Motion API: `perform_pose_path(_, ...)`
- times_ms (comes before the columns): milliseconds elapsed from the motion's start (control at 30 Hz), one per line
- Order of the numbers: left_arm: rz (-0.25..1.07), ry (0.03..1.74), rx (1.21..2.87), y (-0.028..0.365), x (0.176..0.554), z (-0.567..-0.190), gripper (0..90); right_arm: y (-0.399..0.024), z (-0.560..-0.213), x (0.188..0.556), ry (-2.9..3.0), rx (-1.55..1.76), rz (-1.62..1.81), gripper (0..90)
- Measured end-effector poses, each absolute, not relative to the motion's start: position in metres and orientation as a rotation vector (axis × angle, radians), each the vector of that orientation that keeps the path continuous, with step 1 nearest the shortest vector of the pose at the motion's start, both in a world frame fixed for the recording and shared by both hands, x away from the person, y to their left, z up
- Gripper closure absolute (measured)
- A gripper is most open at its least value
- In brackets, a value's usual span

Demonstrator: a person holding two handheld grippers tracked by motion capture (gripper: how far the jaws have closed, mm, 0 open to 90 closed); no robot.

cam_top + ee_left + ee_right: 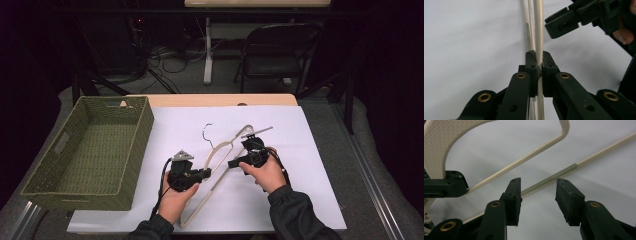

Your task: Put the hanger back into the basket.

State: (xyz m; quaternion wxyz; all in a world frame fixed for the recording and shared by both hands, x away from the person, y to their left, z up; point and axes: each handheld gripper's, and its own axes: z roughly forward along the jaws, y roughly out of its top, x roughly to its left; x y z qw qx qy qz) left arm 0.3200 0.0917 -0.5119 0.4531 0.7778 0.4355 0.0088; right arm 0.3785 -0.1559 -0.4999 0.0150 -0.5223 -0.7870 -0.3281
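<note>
Cream hanger (pixel 220 165) is pinched in your left hand-held gripper (pixel 538 68); right hand-held gripper (pixel 537 192) stands spread. Next, lift toward the left basket (pixel 87 150).

1. A lab or recording studio is suggested by the black drapes (pixel 30 60) hung around the work area.
2. Loose cables (pixel 160 55) are seen tangled on the grey floor behind the counter (pixel 220 100).
3. A white sheet (pixel 300 150) is spread over the counter, and a folding chair (pixel 280 50) is placed beyond it.
</note>
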Motion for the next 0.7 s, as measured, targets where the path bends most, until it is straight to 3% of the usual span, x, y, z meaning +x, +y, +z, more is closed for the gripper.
perform_pose_path(700,0.031,1.093,1.877,0.115,0.322,-0.496,86.8,-0.183,-0.501,0.369,-2.44,-1.636,-1.103,48.3)
